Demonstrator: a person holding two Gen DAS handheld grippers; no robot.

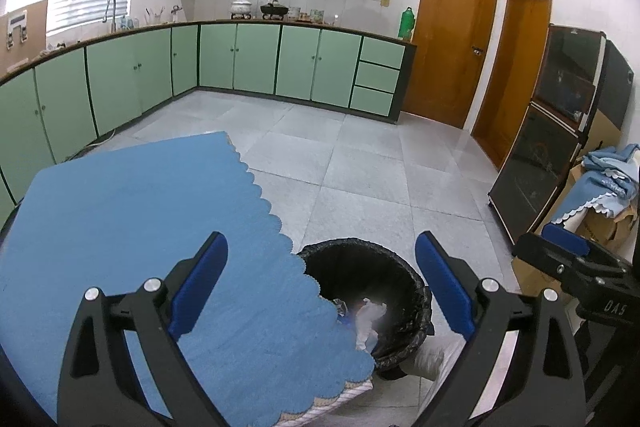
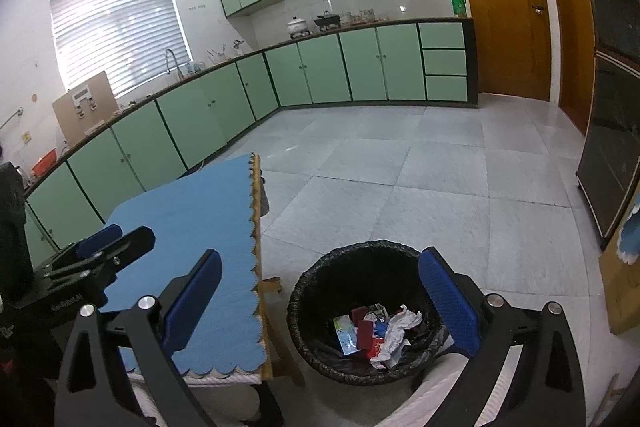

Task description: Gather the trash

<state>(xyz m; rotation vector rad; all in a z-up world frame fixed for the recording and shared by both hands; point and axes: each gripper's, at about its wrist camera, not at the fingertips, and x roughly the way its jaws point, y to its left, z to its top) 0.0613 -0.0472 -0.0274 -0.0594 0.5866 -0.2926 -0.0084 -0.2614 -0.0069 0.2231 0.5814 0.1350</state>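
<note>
Two handheld grippers hover over a kitchen corner where a black-lined trash bin (image 2: 362, 311) stands on the grey tiled floor (image 2: 420, 179), just beside a table draped in a blue scalloped cloth (image 1: 132, 227).

The right gripper (image 2: 324, 303) is spread wide and empty; the bin sits between and below its blue-padded fingers (image 2: 448, 303), nearer the right one. Inside the bin lie crumpled white paper (image 2: 396, 335), red packets (image 2: 364, 331) and a light green wrapper (image 2: 346, 333); any print on them is too small to read.

The left gripper (image 1: 320, 287) is likewise wide open and holds nothing. Its left finger hangs over the blue cloth, its right finger over the bin's far rim, with the bin (image 1: 372, 291) partly hidden by the cloth's edge.

In the left wrist view the right gripper's body bears raised letters that look like "DAS". In the right wrist view the left gripper's body carries white lettering that appears to read "GenRobot.AI".

Green cabinets (image 1: 256, 59) and a wooden door (image 1: 448, 43) fill the background.
</note>
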